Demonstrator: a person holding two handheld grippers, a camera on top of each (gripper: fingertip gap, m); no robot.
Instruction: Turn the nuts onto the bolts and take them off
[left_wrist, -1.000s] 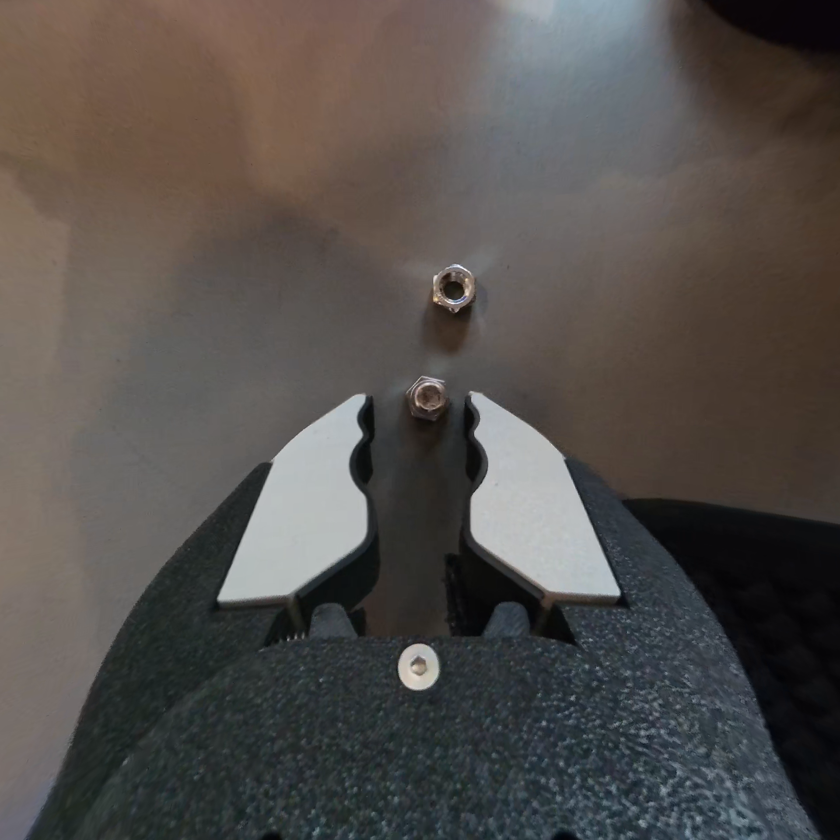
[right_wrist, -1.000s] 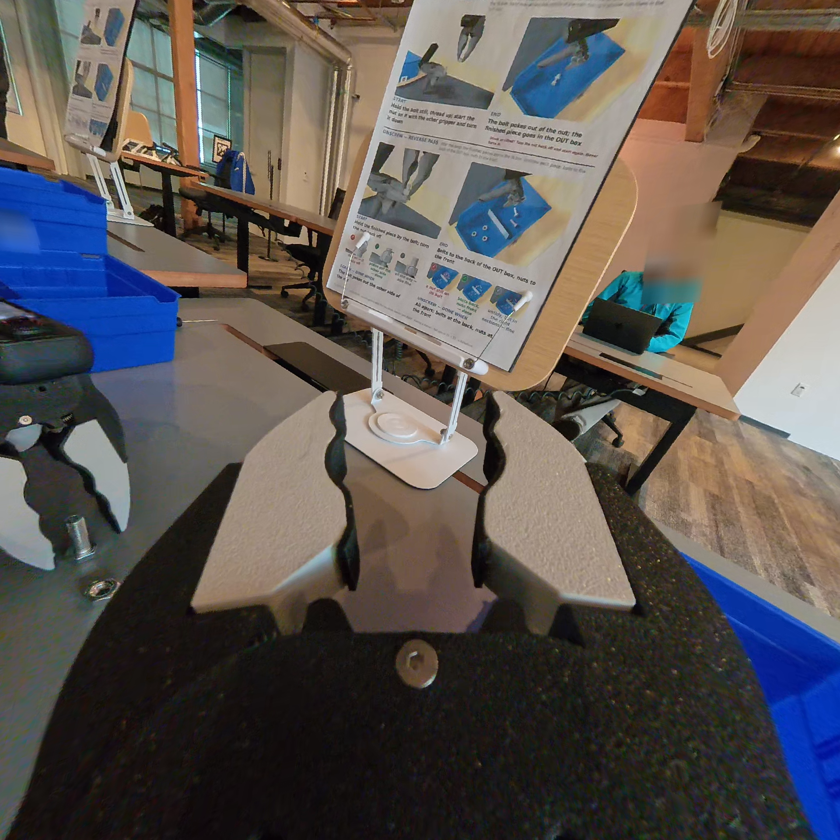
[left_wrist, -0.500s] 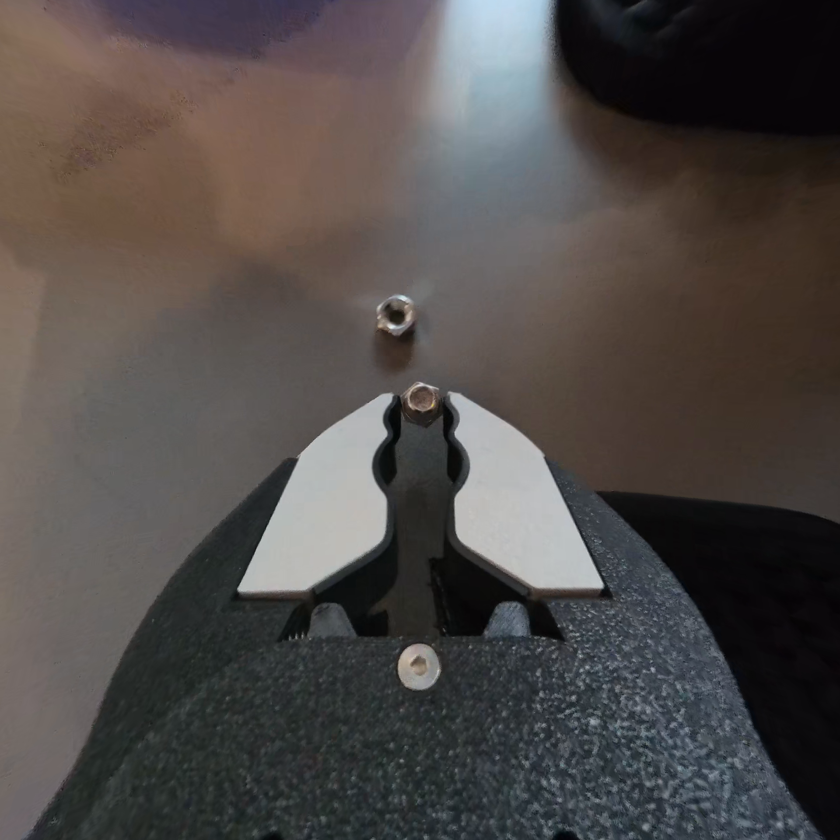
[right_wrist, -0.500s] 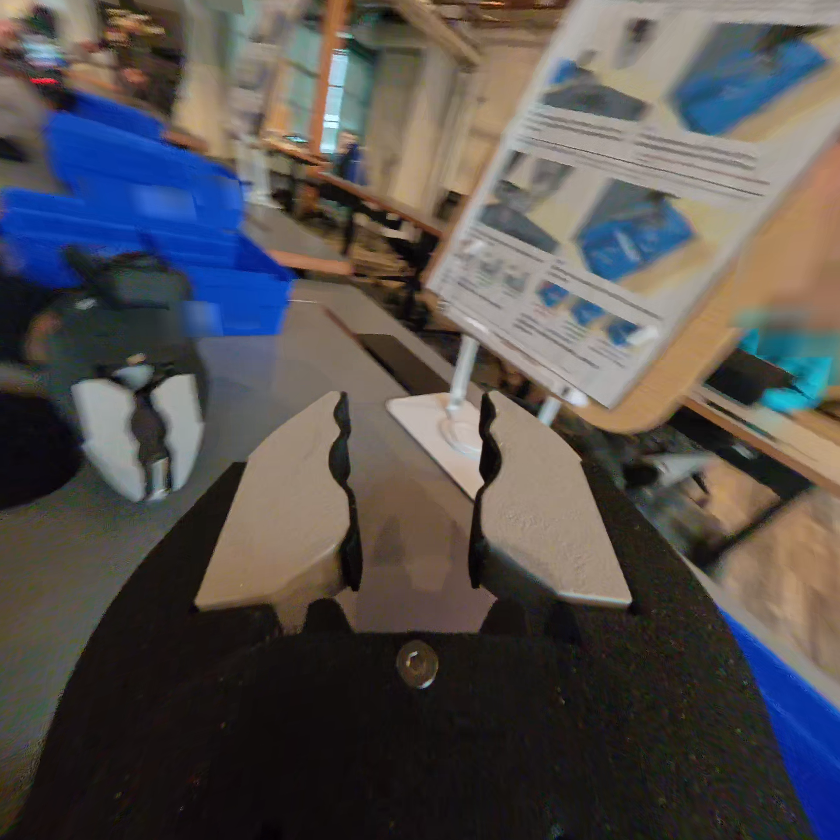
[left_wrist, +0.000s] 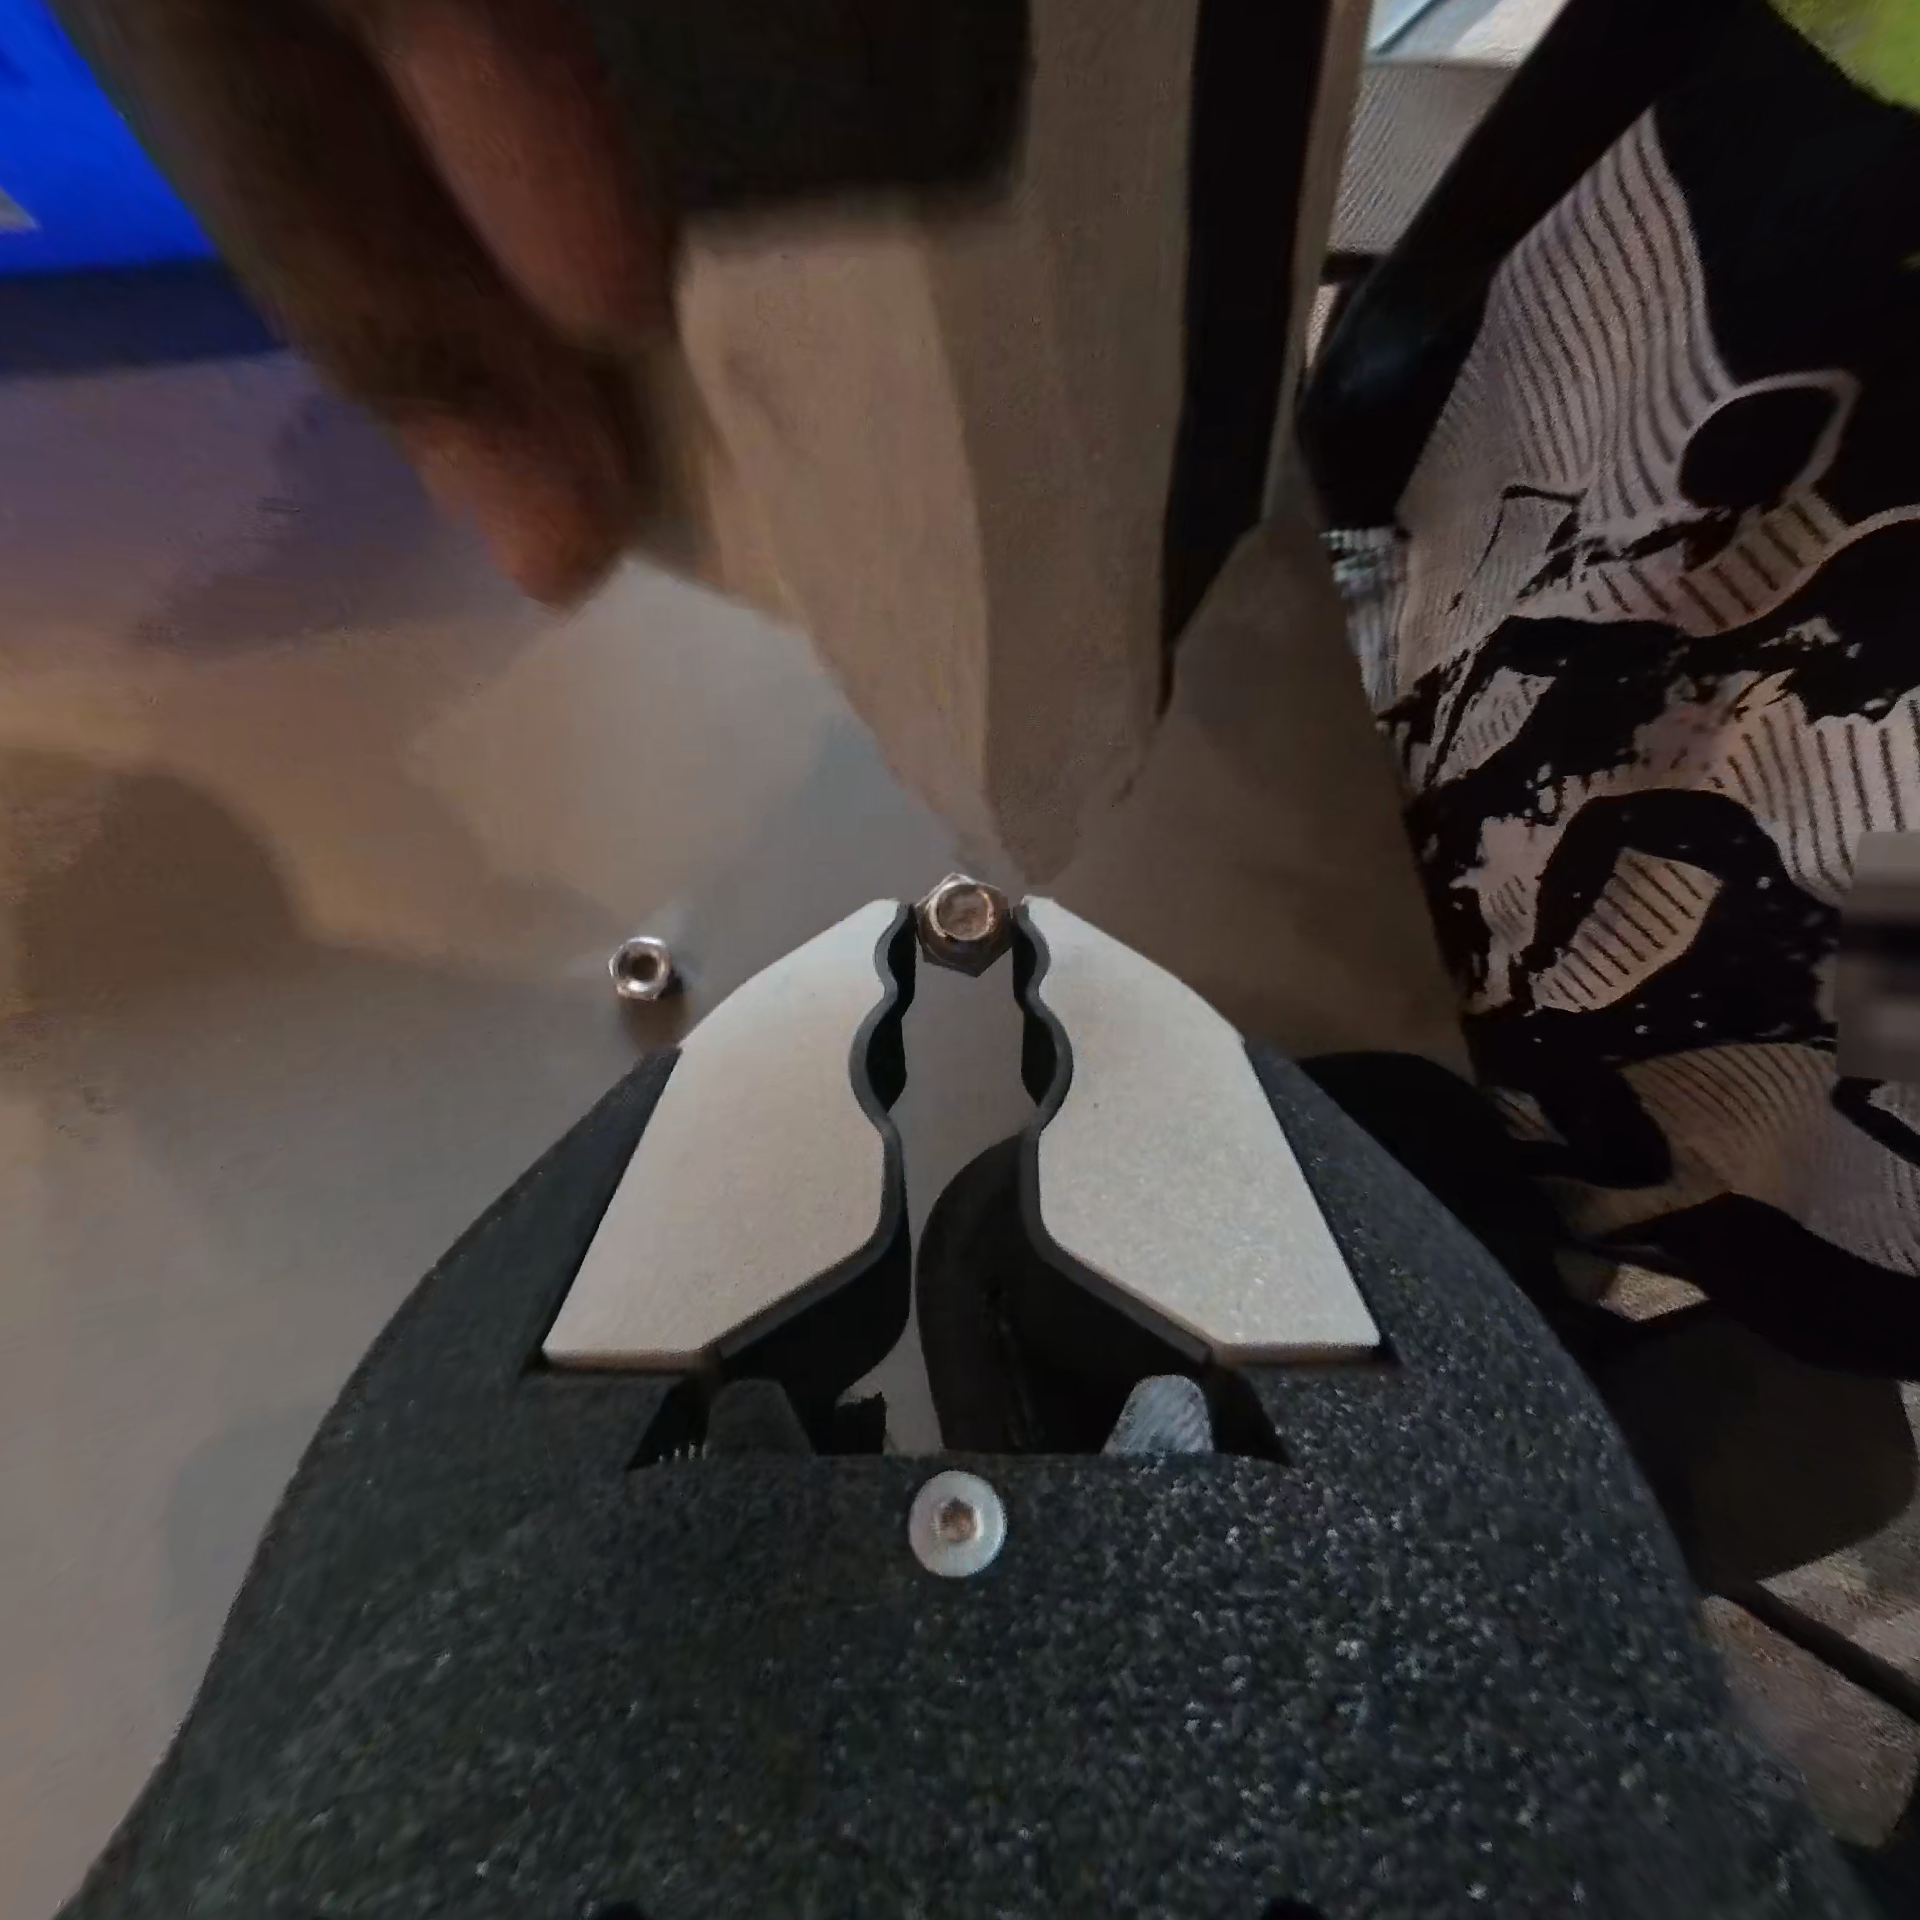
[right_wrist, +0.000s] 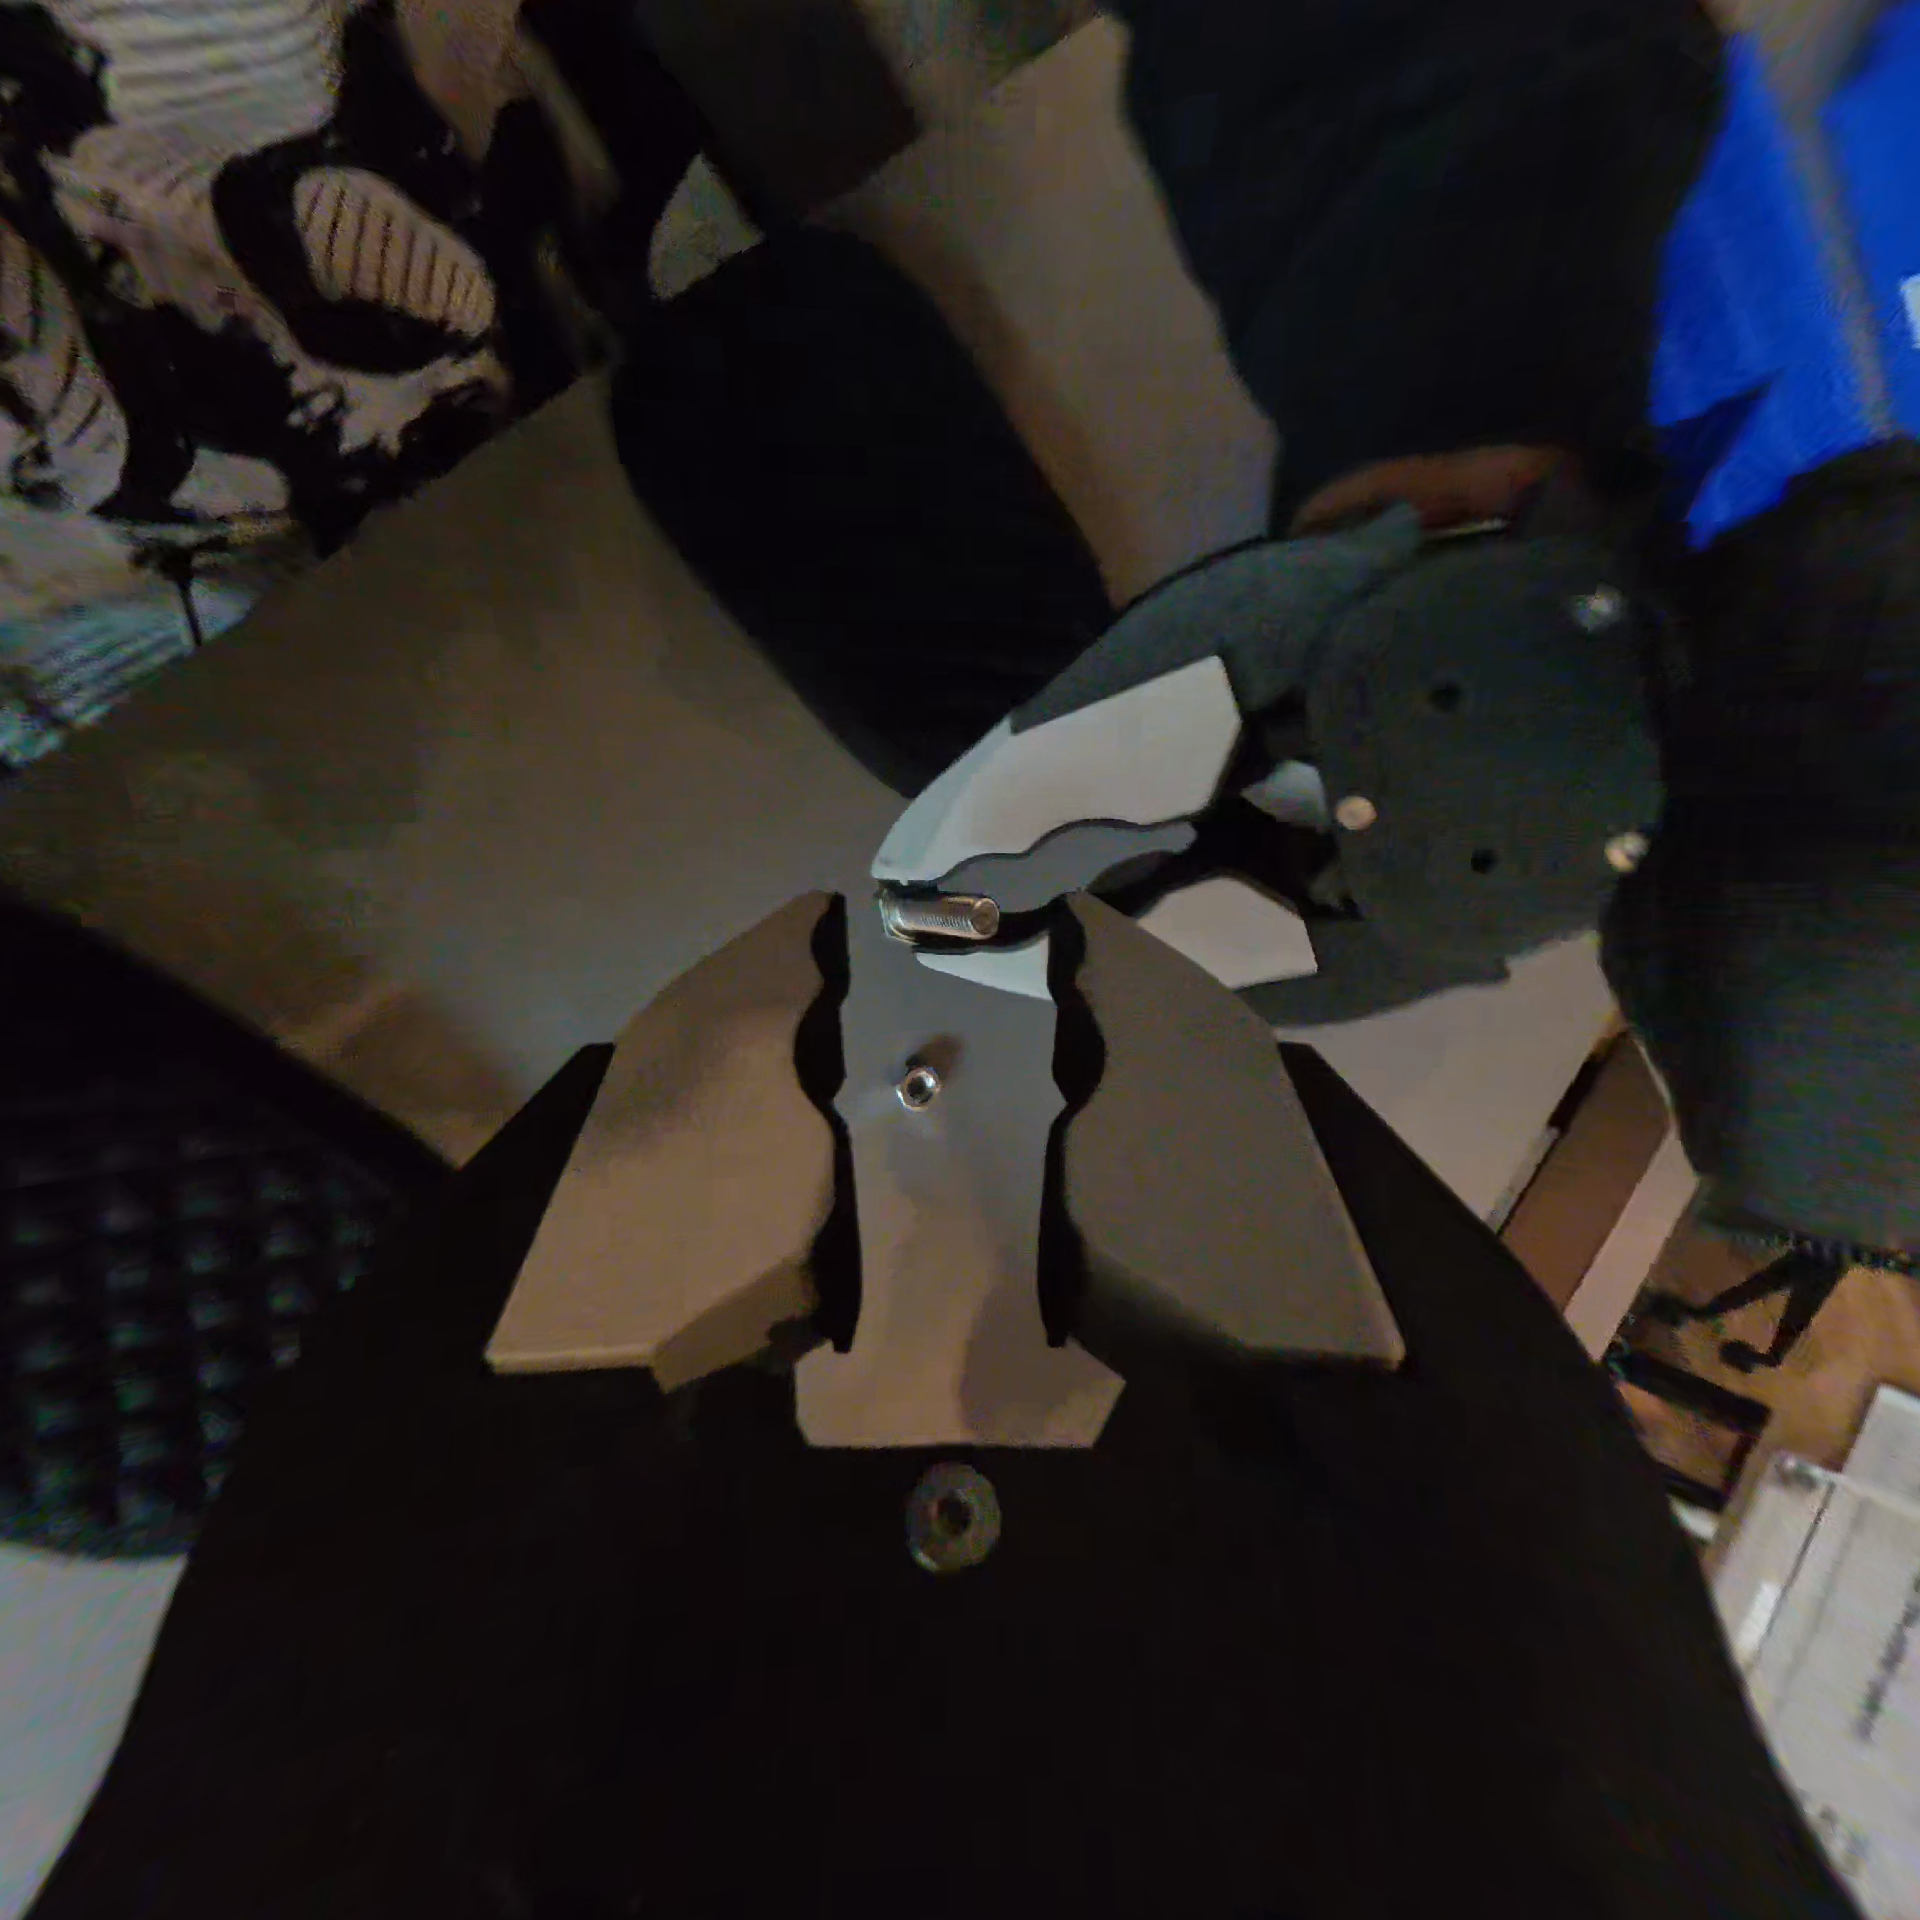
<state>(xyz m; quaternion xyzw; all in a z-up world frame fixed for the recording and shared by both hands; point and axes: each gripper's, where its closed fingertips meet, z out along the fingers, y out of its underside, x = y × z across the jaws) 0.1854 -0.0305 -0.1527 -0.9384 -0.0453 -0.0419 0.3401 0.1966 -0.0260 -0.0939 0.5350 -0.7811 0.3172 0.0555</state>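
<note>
- The left tool (left_wrist: 961, 912) is clamped on the bolt (left_wrist: 961, 932) at its very tips; in the left wrist view the bolt shows end-on, its hexagonal end facing the camera
- In the right wrist view the same bolt (right_wrist: 940, 916) lies level, its long axis running left to right, held off the worktop (right_wrist: 520, 748) by the left tool (right_wrist: 940, 914), which reaches in from the right
- The right tool (right_wrist: 945, 914) holds nothing, its jaws standing apart, and it looks down at the worktop
- The loose nut (right_wrist: 918, 1087) lies flat on the worktop, hole upward, and shows in the gap between the right tool's fingers, nearer the camera than the held bolt
- In the left wrist view the nut (left_wrist: 641, 969) sits on the worktop just left of the left tool's fingers (left_wrist: 748, 1143)
- Judgement: the right tool is the one lined up with the nut, so the coming move is likely a drop down to pinch it, then a turn of the nut's hole to face along the bolt's level axis
- Motion blur softens both views, so how far the tool hangs above the nut cannot be told
</note>
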